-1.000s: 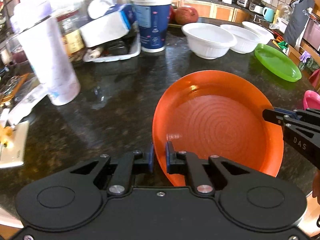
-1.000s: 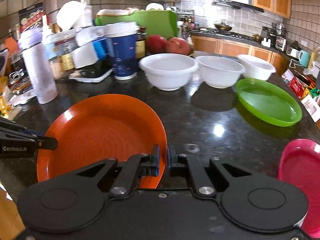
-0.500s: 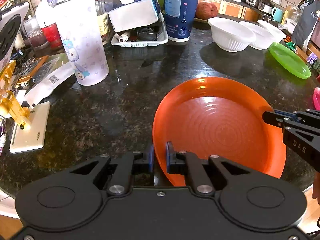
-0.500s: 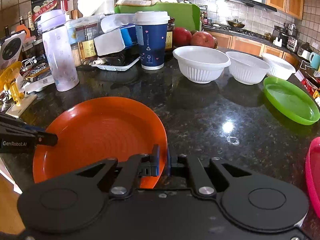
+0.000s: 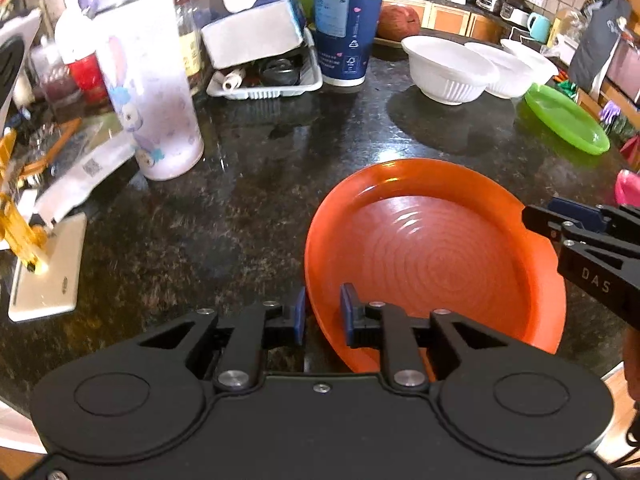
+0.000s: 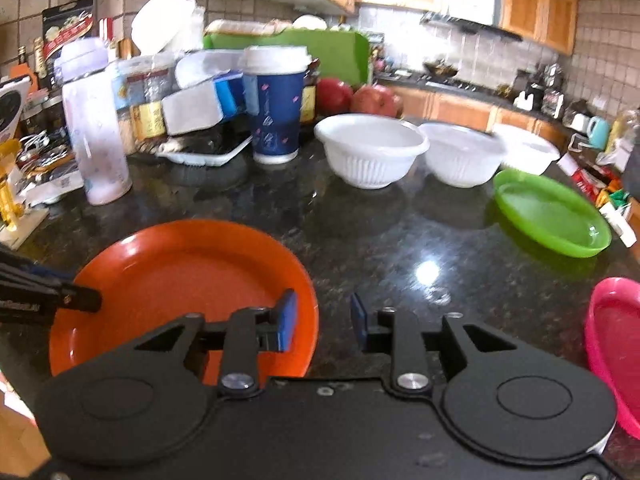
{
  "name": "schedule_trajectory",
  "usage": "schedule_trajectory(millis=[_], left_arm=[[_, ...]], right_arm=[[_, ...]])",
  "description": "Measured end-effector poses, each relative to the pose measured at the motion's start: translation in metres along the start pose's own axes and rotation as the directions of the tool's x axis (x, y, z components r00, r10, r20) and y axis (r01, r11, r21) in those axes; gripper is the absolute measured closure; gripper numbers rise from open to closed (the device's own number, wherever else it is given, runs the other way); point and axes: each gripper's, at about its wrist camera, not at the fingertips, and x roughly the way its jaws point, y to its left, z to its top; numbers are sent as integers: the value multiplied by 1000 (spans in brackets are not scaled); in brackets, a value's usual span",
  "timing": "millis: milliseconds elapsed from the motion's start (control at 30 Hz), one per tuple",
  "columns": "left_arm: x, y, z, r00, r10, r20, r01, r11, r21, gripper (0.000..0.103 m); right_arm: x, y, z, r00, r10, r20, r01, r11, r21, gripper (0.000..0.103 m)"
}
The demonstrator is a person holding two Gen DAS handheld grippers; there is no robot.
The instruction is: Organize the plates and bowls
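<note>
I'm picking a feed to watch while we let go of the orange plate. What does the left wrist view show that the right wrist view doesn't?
Only the left wrist view: the left claw opening, its pads straddling the orange plate rim, apart from it.

Only the right wrist view: the right claw opening astride the plate's opposite rim, and most of the pink plate.

Both: the orange plate on the counter, the three white bowls, the green plate and the blue cup.
</note>
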Motion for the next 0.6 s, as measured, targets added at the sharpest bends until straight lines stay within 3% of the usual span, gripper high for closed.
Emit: schedule_trajectory(millis=[67, 133, 300, 367, 433, 600], left_arm=[[-4, 5, 1, 1000, -8, 0, 8, 1000, -24, 71], [-9, 10, 2, 1000, -25, 14, 26, 999, -40, 58], [-30, 12, 9, 992, -61, 107, 68, 996, -55, 54], [-37, 7, 13, 986, -64, 155, 73, 996, -56, 47], [-43, 2, 19, 977, -76, 201, 88, 995, -54, 39], [-43, -29, 36, 968, -67, 240, 70, 997, -7, 39]], right_arm=[[-4, -5, 1, 1000, -12, 21, 12, 1000, 15, 70], [-8, -9, 3, 998, -33, 48, 31, 999, 31, 68], [-21, -20, 7, 990, -86, 110, 78, 994, 74, 64], [-27, -27, 8, 986, -103, 128, 90, 991, 103, 60], [-35, -36, 7, 978, -128, 164, 105, 984, 143, 53], [-57, -59, 5, 936, -249, 248, 217, 965, 149, 48]])
